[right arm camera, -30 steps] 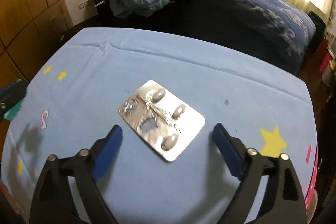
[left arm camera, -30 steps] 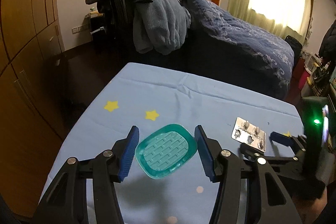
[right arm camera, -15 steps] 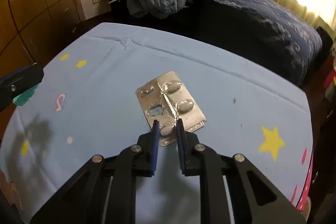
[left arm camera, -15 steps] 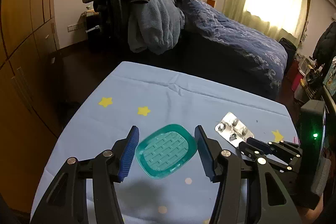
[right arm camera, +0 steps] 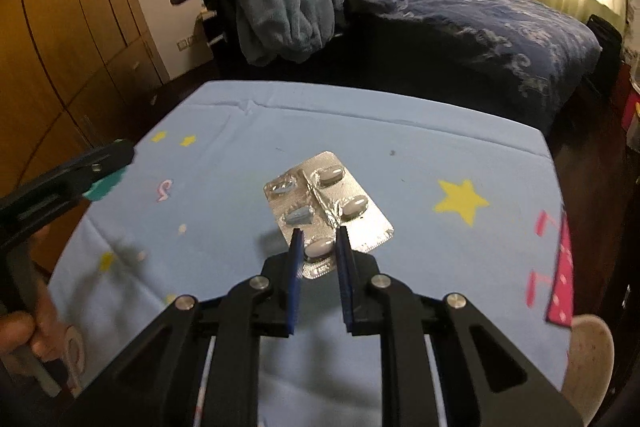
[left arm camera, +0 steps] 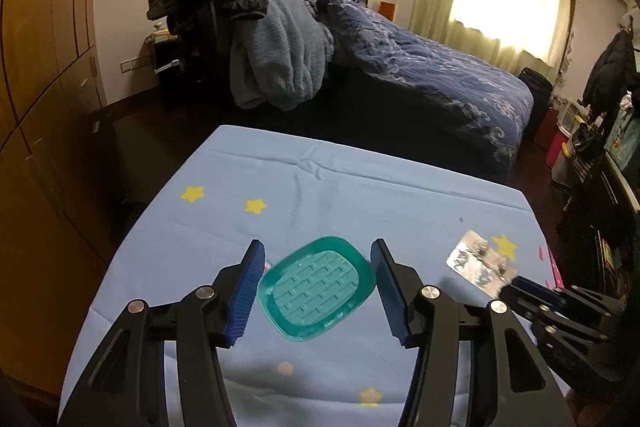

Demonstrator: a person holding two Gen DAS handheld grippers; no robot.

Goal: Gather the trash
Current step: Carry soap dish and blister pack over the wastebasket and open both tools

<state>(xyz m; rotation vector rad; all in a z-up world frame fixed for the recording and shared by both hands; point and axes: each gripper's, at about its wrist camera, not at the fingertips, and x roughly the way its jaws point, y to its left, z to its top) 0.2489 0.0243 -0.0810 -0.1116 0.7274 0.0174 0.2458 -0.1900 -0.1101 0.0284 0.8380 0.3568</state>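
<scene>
A teal ribbed soap dish (left arm camera: 316, 287) hangs tilted above the blue star-print tablecloth (left arm camera: 320, 183), with my left gripper (left arm camera: 314, 287) shut on it across its width. To its right, a silver blister pack (left arm camera: 480, 263) with several pills is pinched at its near end by my right gripper (left arm camera: 516, 283). In the right wrist view the blister pack (right arm camera: 328, 203) sticks out forward from my right gripper (right arm camera: 320, 247), whose jaws press on its near edge, clear of the tablecloth (right arm camera: 420, 131). At the left edge is my left gripper (right arm camera: 100, 163), with a corner of the teal dish (right arm camera: 102, 189) showing.
A bed with a dark blue cover (left arm camera: 440, 75) stands beyond the table. Clothes are heaped on a chair (left arm camera: 256, 27) at its foot. Wooden wardrobes (left arm camera: 40, 67) line the left. A pink item (right arm camera: 560, 275) and a pale round object (right arm camera: 588, 347) lie at the table's right edge. A hand (right arm camera: 24, 339) grips the left handle.
My right gripper closed on the blister pack, which had lain flat on the cloth, and lifted it off. My left gripper drew back and up a little with the dish.
</scene>
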